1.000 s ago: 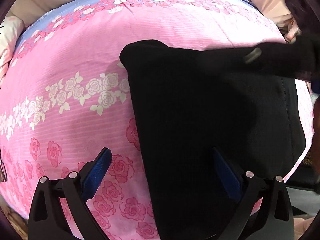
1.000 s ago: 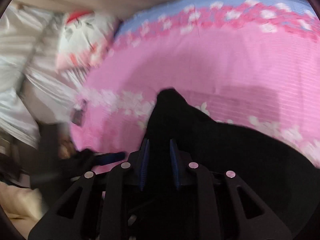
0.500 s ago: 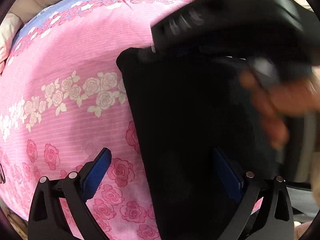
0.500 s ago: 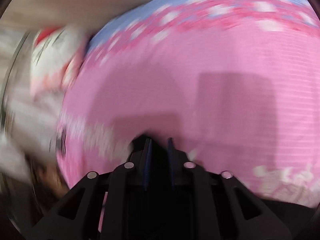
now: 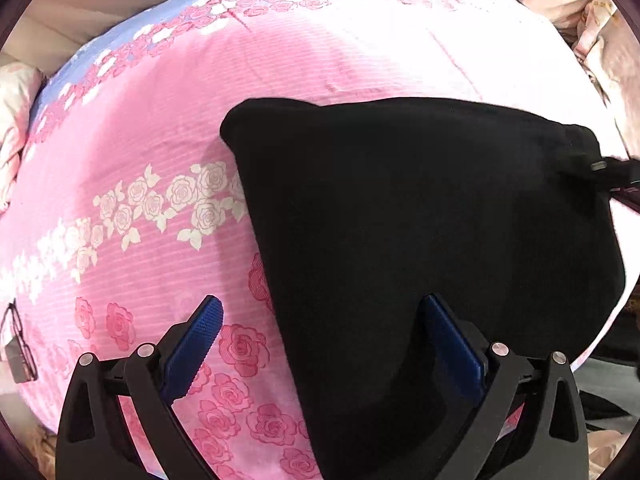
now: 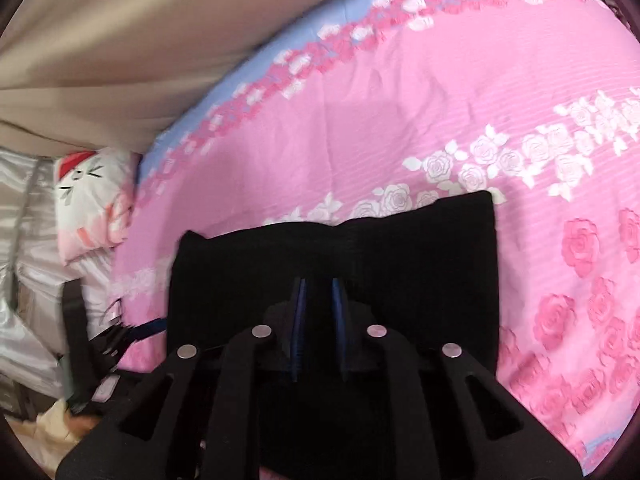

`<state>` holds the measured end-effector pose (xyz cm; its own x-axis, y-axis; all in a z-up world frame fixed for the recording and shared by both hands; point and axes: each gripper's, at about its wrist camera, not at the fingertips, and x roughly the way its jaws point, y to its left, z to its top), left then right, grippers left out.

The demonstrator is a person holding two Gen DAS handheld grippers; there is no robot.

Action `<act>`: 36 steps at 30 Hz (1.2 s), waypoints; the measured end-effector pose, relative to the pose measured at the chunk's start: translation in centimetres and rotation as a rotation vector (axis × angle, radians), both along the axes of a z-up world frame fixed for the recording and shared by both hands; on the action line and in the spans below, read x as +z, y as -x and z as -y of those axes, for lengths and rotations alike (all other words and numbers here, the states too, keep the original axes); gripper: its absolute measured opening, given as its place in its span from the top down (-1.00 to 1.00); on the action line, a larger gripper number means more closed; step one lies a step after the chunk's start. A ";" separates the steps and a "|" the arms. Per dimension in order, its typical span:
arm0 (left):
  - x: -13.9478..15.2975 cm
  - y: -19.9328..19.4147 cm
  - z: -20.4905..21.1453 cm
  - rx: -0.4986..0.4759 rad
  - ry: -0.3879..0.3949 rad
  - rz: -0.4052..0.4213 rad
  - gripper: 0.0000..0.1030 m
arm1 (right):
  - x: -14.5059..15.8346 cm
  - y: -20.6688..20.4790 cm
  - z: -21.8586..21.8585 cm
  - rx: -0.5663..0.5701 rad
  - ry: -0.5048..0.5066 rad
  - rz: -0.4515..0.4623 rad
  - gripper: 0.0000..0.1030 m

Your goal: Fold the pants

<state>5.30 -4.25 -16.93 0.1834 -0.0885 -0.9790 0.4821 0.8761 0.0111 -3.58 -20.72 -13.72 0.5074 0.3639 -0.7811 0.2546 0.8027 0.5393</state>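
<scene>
The black pants (image 5: 420, 232) lie folded on the pink rose-print bedspread (image 5: 160, 152). My left gripper (image 5: 320, 320) is open, its blue pads straddling the near left edge of the pants, one pad over the bedspread and one over the cloth. In the right wrist view the pants (image 6: 400, 248) form a dark rectangle on the bedspread (image 6: 400, 100). My right gripper (image 6: 318, 292) is nearly shut, with black cloth between its pads, at the near edge of the pants.
A white pillow with a cat face (image 6: 92, 196) lies at the bed's left side, next to silvery bedding (image 6: 28, 280). A beige wall (image 6: 120, 40) stands behind the bed. Glasses (image 5: 16, 344) lie at the left edge. Crumpled peach fabric (image 5: 600, 20) lies at the far right.
My right gripper swept across the bed with the pants' edge and came back to the near side; the pants now lie as a flat folded rectangle. The left gripper stayed open in place.
</scene>
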 end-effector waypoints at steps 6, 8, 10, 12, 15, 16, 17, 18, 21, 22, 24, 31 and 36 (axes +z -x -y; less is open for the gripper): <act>0.0 0.0 0.6 0.025 0.020 -0.037 -0.90 | 1.2 5.7 2.2 -0.067 0.063 0.019 -0.10; -0.1 -0.6 -0.2 0.065 0.099 -0.093 -0.90 | 1.4 7.3 3.0 -0.127 0.122 0.034 -0.59; -0.9 -1.0 -2.0 0.132 0.212 -0.192 -0.90 | -0.5 8.0 4.0 -0.109 0.082 -0.033 -0.54; -2.1 -0.9 -3.0 0.179 0.264 -0.276 -0.90 | -2.6 8.2 4.1 -0.064 0.008 -0.071 -0.24; -2.5 -0.2 -2.7 0.181 0.309 -0.289 -0.90 | -4.2 8.0 2.6 -0.012 -0.096 -0.068 -0.20; -2.8 -0.7 -2.8 0.163 0.318 -0.298 -0.90 | -4.7 8.1 1.9 0.000 -0.135 -0.072 -0.20; -2.8 -0.6 -2.4 0.149 0.311 -0.293 -0.89 | -4.9 8.0 1.3 0.008 -0.145 -0.069 -0.21; -2.8 -0.3 -1.9 0.125 0.318 -0.296 -0.84 | -4.9 8.0 0.8 0.015 -0.135 -0.054 -0.21; -2.6 0.9 -0.8 0.085 0.308 -0.273 -0.83 | -5.2 7.8 1.0 0.018 -0.160 -0.043 -0.20; -2.6 1.0 -0.8 0.084 0.315 -0.267 -0.83 | -5.3 7.8 1.4 0.011 -0.182 -0.045 -0.18; -2.4 1.8 0.0 0.103 0.334 -0.254 -0.74 | -5.1 7.8 1.6 0.007 -0.187 -0.051 0.13; -1.6 1.3 -2.9 0.170 0.434 -0.271 0.13 | -5.5 7.3 0.6 0.018 -0.154 -0.052 -0.02; -2.8 1.0 -4.4 0.224 0.507 -0.300 -0.51 | -5.7 7.0 0.4 -0.007 -0.213 -0.045 0.27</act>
<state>4.32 0.13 -19.69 -0.0242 -0.5466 -0.8370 0.2036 0.8170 -0.5395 -10.63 -21.16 -19.41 0.4772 0.5196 -0.7087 0.2875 0.6698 0.6846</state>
